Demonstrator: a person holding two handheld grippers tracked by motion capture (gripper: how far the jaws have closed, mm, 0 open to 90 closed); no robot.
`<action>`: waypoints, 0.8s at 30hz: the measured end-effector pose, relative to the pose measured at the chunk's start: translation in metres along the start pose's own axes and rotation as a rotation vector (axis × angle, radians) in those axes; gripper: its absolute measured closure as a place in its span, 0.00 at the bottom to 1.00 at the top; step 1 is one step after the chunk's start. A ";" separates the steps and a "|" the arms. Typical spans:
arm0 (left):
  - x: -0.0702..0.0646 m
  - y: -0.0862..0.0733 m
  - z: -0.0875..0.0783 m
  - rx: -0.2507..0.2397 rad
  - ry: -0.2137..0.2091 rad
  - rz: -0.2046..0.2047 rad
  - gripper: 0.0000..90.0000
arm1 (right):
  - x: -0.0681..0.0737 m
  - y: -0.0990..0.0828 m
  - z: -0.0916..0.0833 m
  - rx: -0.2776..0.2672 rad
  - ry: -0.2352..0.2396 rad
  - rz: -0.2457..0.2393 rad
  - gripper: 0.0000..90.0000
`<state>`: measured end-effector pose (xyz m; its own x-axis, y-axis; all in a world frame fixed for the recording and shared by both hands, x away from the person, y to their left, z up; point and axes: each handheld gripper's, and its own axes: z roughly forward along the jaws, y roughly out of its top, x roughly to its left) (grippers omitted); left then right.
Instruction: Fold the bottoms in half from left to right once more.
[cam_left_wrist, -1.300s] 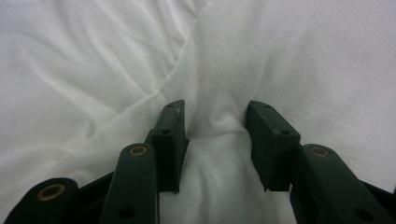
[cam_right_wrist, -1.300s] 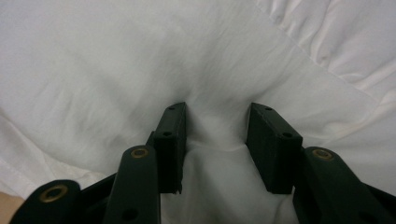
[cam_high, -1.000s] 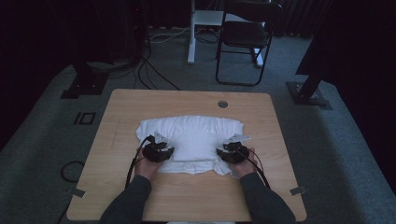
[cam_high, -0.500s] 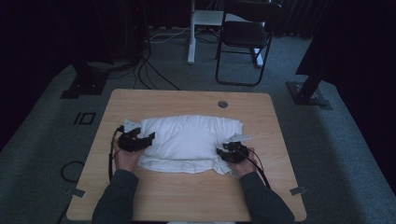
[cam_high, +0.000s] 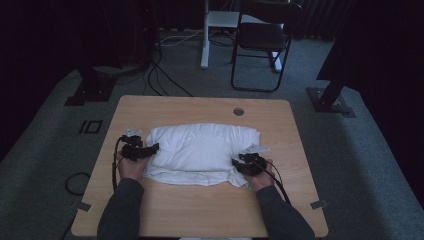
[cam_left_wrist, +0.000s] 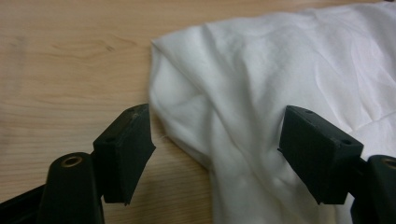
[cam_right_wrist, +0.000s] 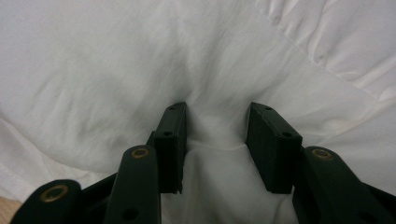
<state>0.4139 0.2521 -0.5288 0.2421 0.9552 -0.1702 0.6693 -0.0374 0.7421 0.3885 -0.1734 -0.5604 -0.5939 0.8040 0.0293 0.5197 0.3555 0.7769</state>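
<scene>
**Left tongs stood open at the cloth's short end as right tongs held the near corner**

Nearest the camera, two grey sleeves (cam_high: 120, 210) came in over the tabletop (cam_high: 200, 210), each hand carrying a pair of tongs. The right tongs (cam_high: 239, 164) sat at the near right corner of the white cloth (cam_high: 202, 147); in the right gripper view a puckered fold of fabric rose between the black jaws, which were part closed on it (cam_right_wrist: 215, 135), so the cloth looked pinched there. The left tongs (cam_high: 152, 148) lay at the cloth's left end, pointing right toward it. Their jaws had just been opening and stood wide (cam_left_wrist: 217, 135), with the edge of the cloth lying under the gap between them but neither pad pressing on it.

The cloth, folded into a plump oblong, lay in the middle of the tabletop with its long axis running left to right, so one pair of tongs sat at each short end. The left tongs were the freer and the nearer to the far left corner, which lay just ahead and to the far side of them; any fresh grip on that end would likely have fallen to them while the right kept its corner anchored.

Beyond the cloth, a round cable hole (cam_high: 238, 111) marked the far edge of the tabletop, and a chair (cam_high: 262, 42) stood on the carpet behind.
</scene>
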 end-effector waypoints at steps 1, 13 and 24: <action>-0.003 0.000 0.004 0.000 -0.007 -0.003 0.27 | 0.000 0.000 0.000 -0.002 0.000 -0.001 0.63; -0.011 -0.004 0.020 0.059 0.027 0.021 0.16 | 0.000 -0.001 0.000 -0.009 0.001 -0.001 0.63; -0.015 -0.009 0.029 0.085 0.079 0.055 0.10 | 0.000 -0.003 0.000 -0.019 0.002 0.004 0.63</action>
<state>0.4249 0.2299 -0.5514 0.2268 0.9709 -0.0766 0.7145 -0.1124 0.6906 0.3871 -0.1745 -0.5623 -0.5930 0.8045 0.0332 0.5099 0.3433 0.7888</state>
